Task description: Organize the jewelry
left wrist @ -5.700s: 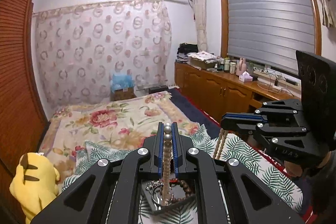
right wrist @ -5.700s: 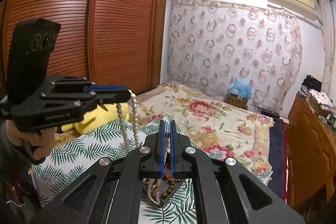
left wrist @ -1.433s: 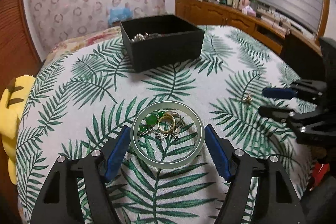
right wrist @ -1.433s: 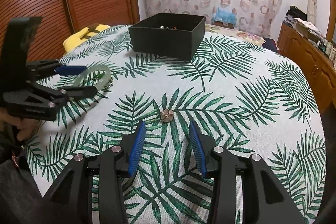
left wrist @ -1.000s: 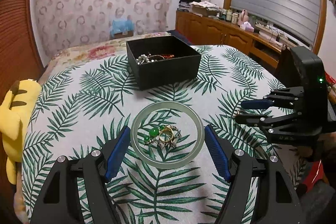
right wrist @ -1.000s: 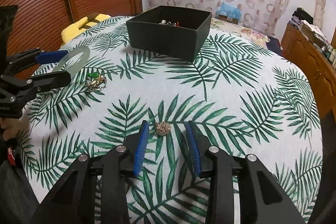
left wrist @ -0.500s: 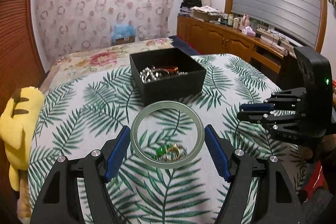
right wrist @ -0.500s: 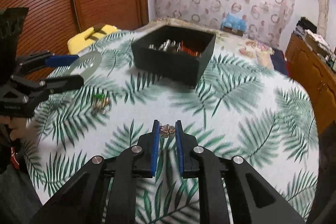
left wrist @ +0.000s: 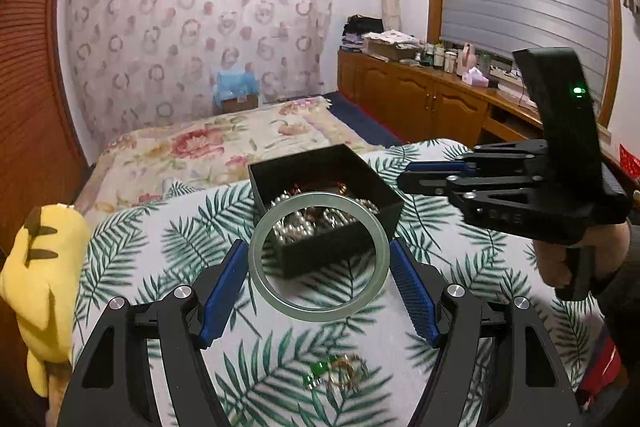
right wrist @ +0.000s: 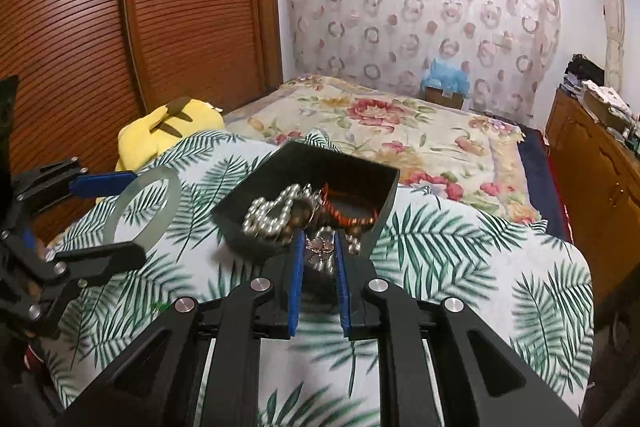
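My left gripper (left wrist: 318, 251) is shut on a pale green bangle (left wrist: 320, 314), held flat above the leaf-print cloth just in front of the black jewelry box (left wrist: 396, 215). The box holds pearl and red bead strands. A small cluster with a green stone and a gold ring (left wrist: 336, 375) lies on the cloth under my left gripper. My right gripper (right wrist: 318, 241) is shut on a small rose-gold flower piece (right wrist: 318, 247), held at the near edge of the box (right wrist: 256, 187). In the right wrist view, the left gripper (right wrist: 136, 215) carries the bangle (right wrist: 176, 199) at the left.
A yellow plush toy (left wrist: 40, 267) lies off the table's left edge. Behind the box is a bed with a floral cover (right wrist: 400, 131). Wooden cabinets (left wrist: 432, 107) stand at the right, slatted wardrobe doors (right wrist: 180, 7) at the left.
The right gripper closed on the flower piece and lifted it from the cloth to the box. The left gripper rose with the bangle, leaving the cluster, and moved toward the box.
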The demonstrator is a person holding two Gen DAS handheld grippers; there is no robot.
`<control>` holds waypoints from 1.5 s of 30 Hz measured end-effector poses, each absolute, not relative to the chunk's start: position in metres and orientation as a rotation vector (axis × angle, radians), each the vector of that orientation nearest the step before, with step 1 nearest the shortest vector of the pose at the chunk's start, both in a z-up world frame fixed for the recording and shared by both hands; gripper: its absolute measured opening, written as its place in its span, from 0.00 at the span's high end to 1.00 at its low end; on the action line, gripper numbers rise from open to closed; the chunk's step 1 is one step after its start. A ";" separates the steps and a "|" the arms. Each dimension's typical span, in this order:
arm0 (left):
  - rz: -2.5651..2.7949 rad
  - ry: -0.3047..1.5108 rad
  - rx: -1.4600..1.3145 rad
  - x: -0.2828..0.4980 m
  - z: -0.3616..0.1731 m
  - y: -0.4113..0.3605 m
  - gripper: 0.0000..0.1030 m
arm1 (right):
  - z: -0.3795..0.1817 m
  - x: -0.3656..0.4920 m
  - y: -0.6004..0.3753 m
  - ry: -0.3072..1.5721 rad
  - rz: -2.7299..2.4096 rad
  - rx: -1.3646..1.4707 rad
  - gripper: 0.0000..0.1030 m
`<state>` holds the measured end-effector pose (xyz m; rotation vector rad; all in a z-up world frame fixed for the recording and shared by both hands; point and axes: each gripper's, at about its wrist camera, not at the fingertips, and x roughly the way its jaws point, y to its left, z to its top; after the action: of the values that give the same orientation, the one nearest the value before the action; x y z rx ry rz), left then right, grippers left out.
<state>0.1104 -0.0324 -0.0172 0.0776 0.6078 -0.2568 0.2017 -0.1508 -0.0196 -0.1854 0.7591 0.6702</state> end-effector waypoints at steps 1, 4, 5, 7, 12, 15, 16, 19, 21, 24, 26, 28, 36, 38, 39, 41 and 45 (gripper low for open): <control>-0.253 0.610 0.077 0.115 -0.017 -0.032 0.33 | -0.021 0.207 -0.150 0.763 0.668 -0.181 0.84; -0.239 0.618 0.085 0.132 -0.020 -0.032 0.33 | -0.028 0.223 -0.148 0.779 0.673 -0.133 0.83; -0.233 0.627 0.083 0.137 -0.022 -0.031 0.33 | -0.030 0.225 -0.146 0.777 0.671 -0.134 0.83; -0.233 0.646 0.078 0.149 -0.026 -0.030 0.33 | -0.034 0.228 -0.143 0.775 0.670 -0.135 0.83; -0.217 0.663 0.087 0.166 -0.031 -0.030 0.33 | -0.041 0.235 -0.147 0.795 0.656 -0.113 0.72; -0.218 0.664 0.082 0.171 -0.032 -0.032 0.33 | -0.040 0.236 -0.160 0.794 0.699 -0.045 0.71; -0.220 0.665 0.081 0.174 -0.032 -0.034 0.33 | -0.039 0.236 -0.163 0.790 0.691 -0.044 0.71; -0.226 0.674 0.085 0.180 -0.033 -0.040 0.33 | -0.038 0.232 -0.173 0.783 0.678 -0.034 0.71; -0.231 0.684 0.091 0.186 -0.037 -0.045 0.33 | -0.037 0.230 -0.177 0.777 0.669 -0.039 0.71; -0.236 0.695 0.095 0.194 -0.041 -0.052 0.33 | -0.035 0.224 -0.182 0.769 0.663 -0.052 0.71; -0.238 0.707 0.099 0.200 -0.045 -0.055 0.33 | -0.034 0.220 -0.185 0.766 0.662 -0.057 0.71; -0.236 0.711 0.106 0.204 -0.046 -0.057 0.33 | -0.033 0.215 -0.189 0.759 0.665 -0.064 0.71; -0.219 0.700 0.116 0.209 -0.046 -0.061 0.19 | -0.029 0.201 -0.195 0.737 0.671 -0.074 0.71; -0.218 0.680 0.110 0.204 -0.043 -0.059 0.17 | -0.029 0.196 -0.195 0.733 0.668 -0.083 0.71; -0.220 0.680 0.105 0.203 -0.043 -0.058 0.16 | -0.029 0.195 -0.196 0.733 0.667 -0.085 0.71; -0.215 0.674 0.099 0.197 -0.040 -0.055 0.13 | -0.028 0.189 -0.199 0.728 0.667 -0.082 0.71; -0.209 0.648 0.093 0.182 -0.033 -0.050 0.08 | -0.024 0.176 -0.206 0.710 0.664 -0.061 0.55</control>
<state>0.1816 -0.0504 -0.0325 0.0933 0.6477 -0.2090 0.1761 -0.2056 -0.0241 -0.0608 0.7098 0.6639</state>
